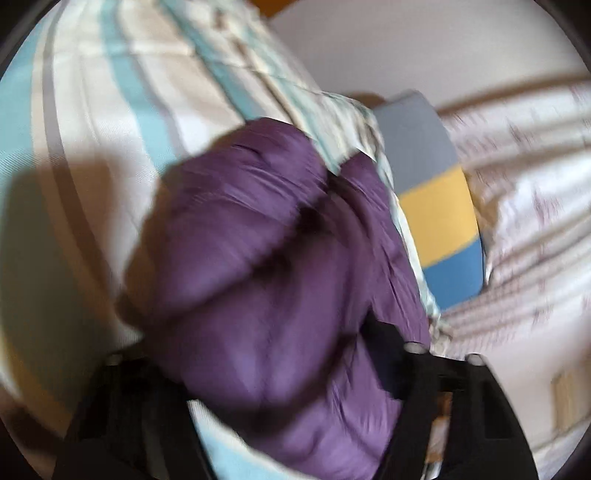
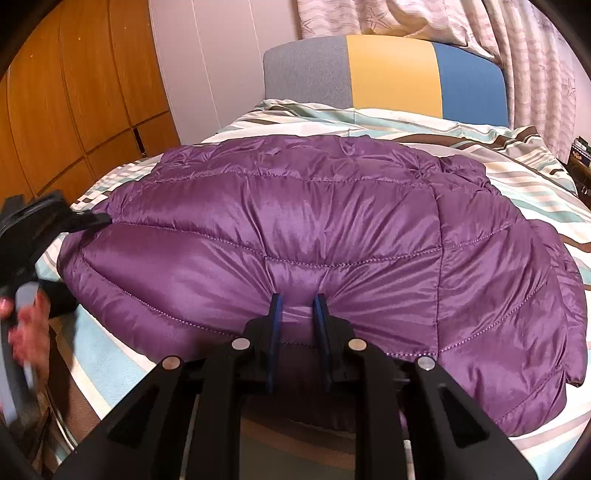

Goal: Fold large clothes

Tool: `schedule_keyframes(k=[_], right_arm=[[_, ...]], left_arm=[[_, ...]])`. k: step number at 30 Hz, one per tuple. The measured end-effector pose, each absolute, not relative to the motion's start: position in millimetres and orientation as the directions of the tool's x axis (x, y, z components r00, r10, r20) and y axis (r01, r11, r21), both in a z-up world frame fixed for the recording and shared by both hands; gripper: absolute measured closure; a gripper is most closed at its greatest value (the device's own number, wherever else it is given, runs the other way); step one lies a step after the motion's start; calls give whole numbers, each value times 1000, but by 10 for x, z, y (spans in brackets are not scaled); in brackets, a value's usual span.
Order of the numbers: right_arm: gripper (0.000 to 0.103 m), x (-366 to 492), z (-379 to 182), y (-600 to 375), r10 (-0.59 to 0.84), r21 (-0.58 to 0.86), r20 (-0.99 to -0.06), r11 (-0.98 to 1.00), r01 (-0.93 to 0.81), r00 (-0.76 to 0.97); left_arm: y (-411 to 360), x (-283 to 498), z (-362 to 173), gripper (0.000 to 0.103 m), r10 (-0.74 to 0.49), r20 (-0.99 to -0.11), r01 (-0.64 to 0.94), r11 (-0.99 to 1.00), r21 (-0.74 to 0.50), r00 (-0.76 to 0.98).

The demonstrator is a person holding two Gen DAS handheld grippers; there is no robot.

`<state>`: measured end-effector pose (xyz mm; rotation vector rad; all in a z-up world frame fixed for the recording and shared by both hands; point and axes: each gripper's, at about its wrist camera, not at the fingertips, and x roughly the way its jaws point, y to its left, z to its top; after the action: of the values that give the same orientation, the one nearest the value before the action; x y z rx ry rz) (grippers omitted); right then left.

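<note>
Purple puffer jacket (image 2: 314, 236) lying spread on striped bed (image 2: 535, 177), right gripper (image 2: 298, 301) pinching its near hem, left gripper (image 2: 96, 218) at jacket's left edge, fingertips hidden, grip prob. unclear w/ blur.

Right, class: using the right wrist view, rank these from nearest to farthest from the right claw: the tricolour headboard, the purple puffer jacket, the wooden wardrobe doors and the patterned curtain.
1. Purple puffer jacket: pinched in the right claw, straight ahead.
2. Wooden wardrobe doors: to the left, beside the bed.
3. Tricolour headboard: at the bed's far end.
4. Patterned curtain: behind the headboard.
</note>
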<state>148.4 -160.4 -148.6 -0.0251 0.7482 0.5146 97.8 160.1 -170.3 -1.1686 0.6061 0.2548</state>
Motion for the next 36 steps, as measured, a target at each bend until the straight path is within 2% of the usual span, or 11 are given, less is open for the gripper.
schedule_keyframes(k=[1, 6, 9, 14, 17, 21, 22, 24, 26, 30, 36], right_arm=[[86, 1486, -1487, -1608, 440, 160, -654, 875, -457, 615], [86, 1493, -1493, -1625, 446, 168, -654, 873, -458, 611], [86, 1504, -1496, -1644, 451, 177, -655, 872, -457, 607], [85, 1526, -1504, -1689, 462, 203, -653, 870, -449, 599], [85, 1543, -1508, -1721, 469, 221, -653, 869, -442, 595], [85, 1559, -1502, -1768, 479, 247, -648, 867, -432, 592], [83, 1557, -1492, -1790, 485, 259, -643, 866, -428, 593], [70, 1549, -1462, -1847, 502, 296, -626, 861, -414, 596], [48, 1499, -1402, -1935, 503, 325, -604, 864, -385, 618], [47, 1397, -1267, -2157, 424, 282, -585, 905, -317, 691], [39, 1324, -1209, -2814, 224, 240, -596, 966, -95, 771]], left_arm=[[1634, 1004, -1712, 46, -125, -566, -491, 372, -788, 815], [1495, 1068, -1541, 77, -75, -589, -481, 501, -720, 804], [1307, 1068, -1301, 83, 2, -581, -456, 622, -636, 814], [906, 1071, -868, 83, 53, -498, -336, 798, -500, 865], [578, 1075, -627, 83, 39, -434, -232, 886, -402, 900], [246, 1148, -512, 83, -1, -415, -139, 942, -306, 910], [214, 1160, -509, 83, -7, -416, -129, 946, -298, 910], [122, 1173, -498, 83, -19, -424, -112, 953, -282, 905], [59, 1174, -485, 83, -21, -427, -100, 961, -258, 904], [-53, 1216, -418, 83, -14, -419, -82, 974, -209, 908], [-338, 1231, -365, 83, 6, -407, -48, 994, -95, 914]])
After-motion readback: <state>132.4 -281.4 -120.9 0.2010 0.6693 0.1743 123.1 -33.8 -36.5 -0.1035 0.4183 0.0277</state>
